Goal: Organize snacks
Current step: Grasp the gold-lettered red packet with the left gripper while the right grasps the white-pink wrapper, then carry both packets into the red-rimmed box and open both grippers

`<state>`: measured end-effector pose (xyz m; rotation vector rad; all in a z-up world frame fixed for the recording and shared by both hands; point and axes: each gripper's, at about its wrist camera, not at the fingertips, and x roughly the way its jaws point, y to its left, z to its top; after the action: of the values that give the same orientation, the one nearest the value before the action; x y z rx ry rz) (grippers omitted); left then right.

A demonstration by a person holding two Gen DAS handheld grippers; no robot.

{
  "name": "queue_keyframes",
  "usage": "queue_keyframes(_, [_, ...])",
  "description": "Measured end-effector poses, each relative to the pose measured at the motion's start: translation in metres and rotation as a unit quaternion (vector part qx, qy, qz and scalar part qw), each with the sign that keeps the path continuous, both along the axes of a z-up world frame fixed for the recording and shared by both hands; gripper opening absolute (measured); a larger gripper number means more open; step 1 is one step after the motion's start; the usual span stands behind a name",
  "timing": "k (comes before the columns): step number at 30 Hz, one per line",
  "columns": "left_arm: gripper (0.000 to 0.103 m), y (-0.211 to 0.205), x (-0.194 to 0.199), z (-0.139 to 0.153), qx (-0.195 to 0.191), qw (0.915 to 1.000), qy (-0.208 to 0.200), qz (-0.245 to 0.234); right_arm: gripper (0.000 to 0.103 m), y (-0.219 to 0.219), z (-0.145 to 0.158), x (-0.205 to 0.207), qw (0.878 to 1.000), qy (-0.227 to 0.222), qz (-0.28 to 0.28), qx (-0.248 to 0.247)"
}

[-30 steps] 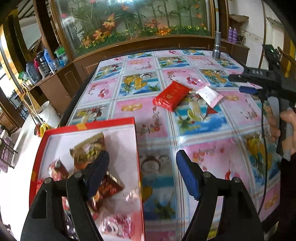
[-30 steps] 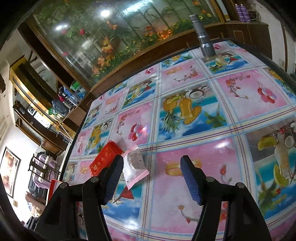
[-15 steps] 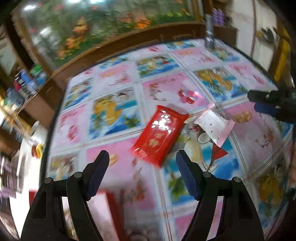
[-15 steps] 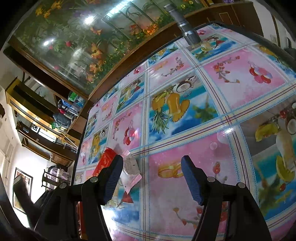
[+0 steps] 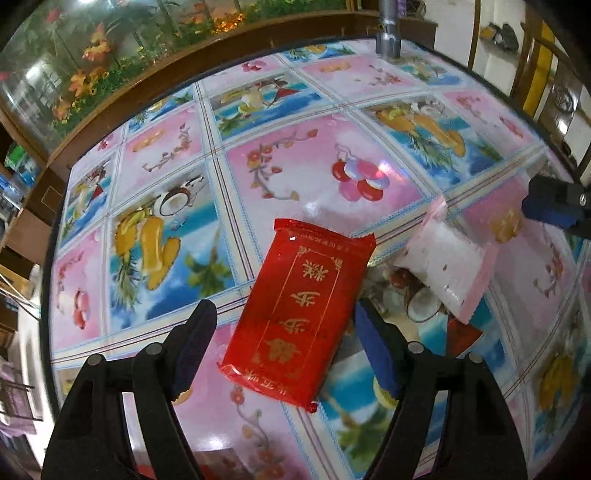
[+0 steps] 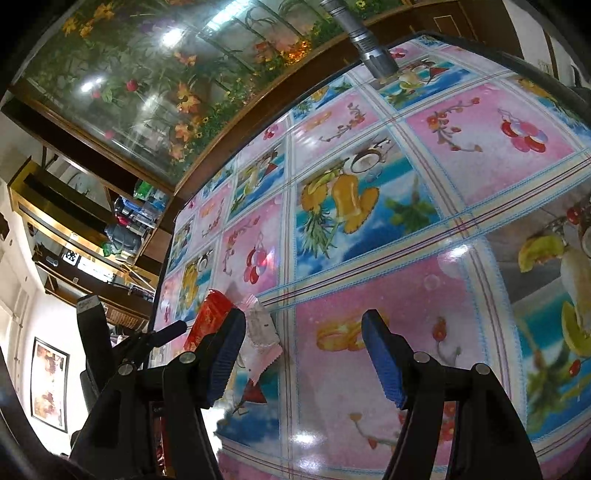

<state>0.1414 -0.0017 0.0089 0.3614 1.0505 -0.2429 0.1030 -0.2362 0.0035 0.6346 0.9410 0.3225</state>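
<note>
A round table (image 5: 155,192) fills both wrist views, covered with a glossy plastic cloth printed in pink and blue squares of fruit and flowers. Behind its far edge runs a long glass-fronted wooden cabinet (image 6: 155,85) painted with bamboo, leaves and orange blossoms. A grey metal cylinder (image 5: 388,33) stands upright on the cloth near that far edge.

The left gripper (image 5: 284,347), black-framed with blue pads, hangs tilted down over the table with its jaws apart. Its opening has just widened a little. A flat red foil snack packet with gold lettering (image 5: 299,306) lies flat on the cloth, framed between the two pads in the left wrist view; neither pad presses on it, though the right-hand pad looks just beside its edge. Whether the tips touch the cloth cannot be told.

The right gripper (image 6: 303,354) of the same build is also spread wide, with only bare tablecloth between its pads. In the left wrist view its blue tip shows at the right edge, near the second snack.

That snack, a small white sachet with pink serrated ends (image 5: 443,266), lies just to the right of the red packet, close to it but apart. In the right wrist view both packets sit partly hidden behind the left-hand pad.
</note>
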Motion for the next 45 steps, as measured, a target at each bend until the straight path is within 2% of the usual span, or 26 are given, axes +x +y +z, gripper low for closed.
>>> queue_keyframes(1, [0.077,0.001,-0.002,0.0,-0.005,1.0,-0.004,0.003,0.068,0.004,0.001,0.001,1.0,-0.007,0.004,-0.005])
queue_keyframes(3, [0.069,0.002,-0.005,0.0,-0.02,0.9998,-0.008,0.006,0.068,0.011,0.003,0.002,0.999,-0.023,0.01,-0.026])
queue_keyframes(5, [0.046,0.002,-0.009,0.001,-0.043,0.9991,-0.002,0.002,0.068,0.024,0.005,0.004,0.998,-0.042,0.022,-0.05])
queue_keyframes(8, [0.046,-0.009,-0.023,0.002,-0.026,0.9995,-0.017,-0.005,0.068,0.04,0.003,0.007,0.995,-0.054,0.047,-0.066])
queue_keyframes(14, [0.045,-0.001,-0.055,0.001,-0.054,0.998,0.002,0.035,0.069,0.047,-0.002,0.01,0.996,-0.053,0.048,-0.06])
queue_keyframes(19, [0.045,0.007,-0.111,0.0,-0.057,0.997,-0.001,0.053,0.072,0.078,0.001,0.007,0.987,-0.078,0.082,-0.116])
queue_keyframes(23, [0.044,0.015,-0.148,0.001,-0.079,0.9948,-0.001,0.065,0.072,0.11,-0.004,0.006,0.975,-0.083,0.109,-0.177])
queue_keyframes(26, [0.044,0.016,-0.169,0.001,-0.078,0.9945,-0.008,0.07,0.073,0.129,-0.007,0.005,0.96,-0.095,0.111,-0.237])
queue_keyframes(29, [0.044,0.02,-0.181,0.001,-0.096,0.9919,-0.008,0.083,0.073,0.14,-0.009,0.005,0.946,-0.093,0.114,-0.291])
queue_keyframes(30, [0.044,0.021,-0.182,0.001,-0.102,0.9909,-0.007,0.087,0.07,0.145,-0.011,0.004,0.935,-0.091,0.114,-0.323])
queue_keyframes(31, [0.044,0.023,-0.184,0.002,-0.109,0.9897,-0.008,0.092,0.062,0.146,-0.011,0.001,0.931,-0.095,0.113,-0.335])
queue_keyframes(32, [0.044,0.024,-0.186,0.002,-0.117,0.9883,-0.008,0.097,0.057,0.144,-0.01,0.001,0.933,-0.092,0.111,-0.331])
queue_keyframes(33, [0.044,0.026,-0.188,0.002,-0.125,0.9868,-0.007,0.102,0.043,0.14,-0.009,0.001,0.933,-0.087,0.106,-0.333])
queue_keyframes(38, [0.045,0.024,-0.198,0.002,-0.134,0.9846,-0.006,0.113,0.041,0.117,-0.007,0.003,0.945,-0.051,0.099,-0.308])
queue_keyframes(40, [0.044,0.021,-0.203,0.001,-0.131,0.9849,-0.006,0.113,0.039,0.104,-0.005,0.007,0.959,-0.032,0.102,-0.264])
queue_keyframes(42, [0.044,0.019,-0.208,0.0,-0.136,0.984,-0.006,0.115,0.038,0.084,-0.004,0.009,0.975,-0.01,0.105,-0.195])
queue_keyframes(45, [0.044,0.017,-0.212,0.001,-0.136,0.9836,-0.009,0.118,0.036,0.06,-0.002,0.012,0.989,0.011,0.107,-0.106])
